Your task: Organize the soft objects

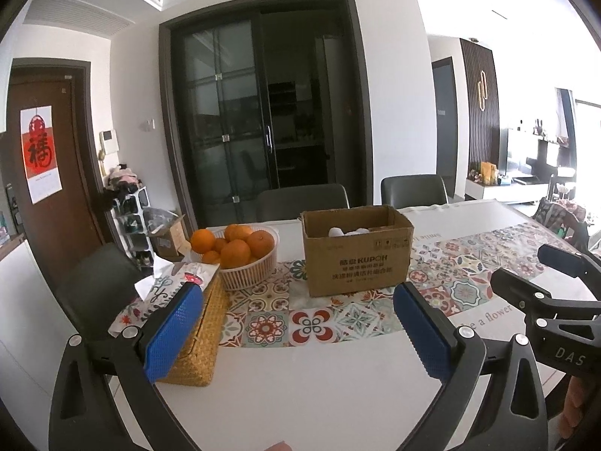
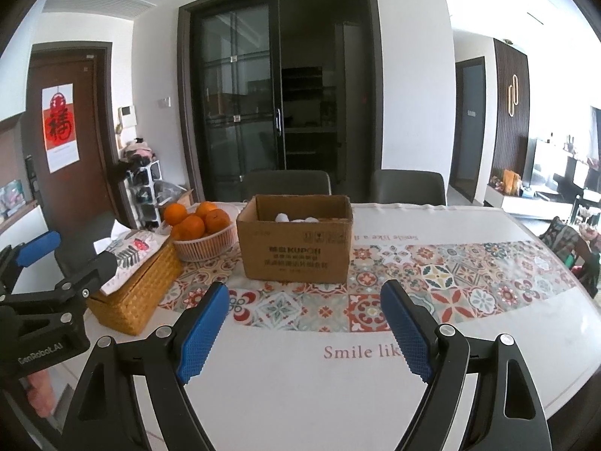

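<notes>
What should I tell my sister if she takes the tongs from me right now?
Left tongs: open, holding nothing, above the white table.
Right tongs: open, holding nothing, above the table's patterned runner.
The cardboard box stands open on the runner, ahead of both tongs. White soft things lie inside it.
Beside the box: a basket of oranges and a woven tissue box.
Done: some soft things are in the box. No loose soft things show on the table, so look around for more.
</notes>
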### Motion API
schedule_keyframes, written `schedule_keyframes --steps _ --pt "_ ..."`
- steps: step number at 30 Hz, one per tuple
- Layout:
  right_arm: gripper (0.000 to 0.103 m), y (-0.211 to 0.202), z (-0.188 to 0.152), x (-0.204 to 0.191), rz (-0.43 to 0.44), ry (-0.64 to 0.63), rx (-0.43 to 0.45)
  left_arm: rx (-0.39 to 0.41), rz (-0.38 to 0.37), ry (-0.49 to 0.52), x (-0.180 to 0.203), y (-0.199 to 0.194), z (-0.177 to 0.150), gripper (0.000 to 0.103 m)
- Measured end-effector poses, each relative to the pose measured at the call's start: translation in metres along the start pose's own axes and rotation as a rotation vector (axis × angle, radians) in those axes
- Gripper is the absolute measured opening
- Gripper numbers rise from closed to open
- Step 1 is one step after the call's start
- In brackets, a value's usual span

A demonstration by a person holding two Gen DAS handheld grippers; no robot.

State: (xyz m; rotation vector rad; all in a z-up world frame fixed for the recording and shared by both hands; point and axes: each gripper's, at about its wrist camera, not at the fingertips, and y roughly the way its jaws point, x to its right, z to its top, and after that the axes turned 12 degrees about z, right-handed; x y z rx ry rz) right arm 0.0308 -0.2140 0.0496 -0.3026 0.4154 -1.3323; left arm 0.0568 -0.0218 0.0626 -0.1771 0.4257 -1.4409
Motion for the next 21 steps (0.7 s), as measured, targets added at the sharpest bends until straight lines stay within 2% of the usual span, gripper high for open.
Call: schedule_keyframes --steps 21 --pt "0.084 -0.014 -0.009 0.0 0.011 0.012 0.006 0.014 -0.028 0.007 0.004 -0.017 -0.008 0.103"
